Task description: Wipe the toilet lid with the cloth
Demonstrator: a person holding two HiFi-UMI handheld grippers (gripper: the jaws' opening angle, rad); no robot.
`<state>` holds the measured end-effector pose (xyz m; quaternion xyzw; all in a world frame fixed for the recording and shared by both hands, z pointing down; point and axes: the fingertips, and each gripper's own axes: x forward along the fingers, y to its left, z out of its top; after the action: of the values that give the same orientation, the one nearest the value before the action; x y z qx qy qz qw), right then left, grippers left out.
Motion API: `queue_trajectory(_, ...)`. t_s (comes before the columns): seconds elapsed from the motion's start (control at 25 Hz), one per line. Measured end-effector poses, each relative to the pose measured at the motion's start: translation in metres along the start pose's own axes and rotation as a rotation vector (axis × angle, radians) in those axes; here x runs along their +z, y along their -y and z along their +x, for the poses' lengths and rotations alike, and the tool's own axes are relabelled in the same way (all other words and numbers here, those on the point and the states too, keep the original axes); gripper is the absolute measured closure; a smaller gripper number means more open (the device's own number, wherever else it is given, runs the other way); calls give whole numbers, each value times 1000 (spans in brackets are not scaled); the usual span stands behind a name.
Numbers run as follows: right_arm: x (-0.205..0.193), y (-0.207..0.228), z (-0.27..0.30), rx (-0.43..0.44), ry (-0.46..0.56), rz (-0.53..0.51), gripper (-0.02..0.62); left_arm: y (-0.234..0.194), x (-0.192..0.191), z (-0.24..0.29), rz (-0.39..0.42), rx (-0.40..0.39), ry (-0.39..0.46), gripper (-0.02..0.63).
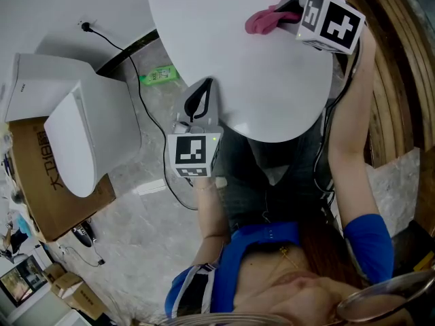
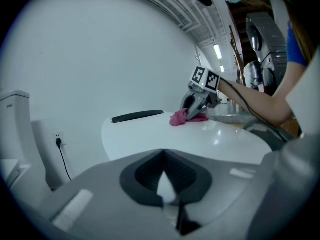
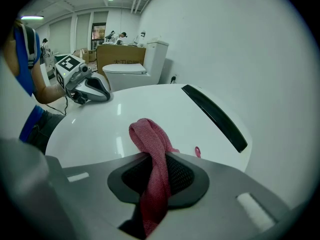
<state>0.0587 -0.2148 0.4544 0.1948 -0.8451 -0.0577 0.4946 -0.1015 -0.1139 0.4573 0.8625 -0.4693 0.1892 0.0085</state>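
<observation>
The white toilet lid fills the top middle of the head view. A pink cloth lies bunched on its far right part, and my right gripper is shut on it. In the right gripper view the cloth hangs folded between the jaws of the right gripper and rests on the lid. My left gripper sits at the lid's near left edge, shut with nothing in it. In the left gripper view the left gripper points across the lid toward the cloth.
A second white toilet stands on a cardboard box at the left. A green bottle and a black cable lie on the floor between. A black strip runs along the lid's back. Wooden slats stand at the right.
</observation>
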Motion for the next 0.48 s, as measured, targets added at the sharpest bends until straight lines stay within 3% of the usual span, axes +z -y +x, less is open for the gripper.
queue_trajectory(0.48, -15, 5, -7, -11, -41, 46, 522, 0, 2, 1, -3, -4, 1, 606)
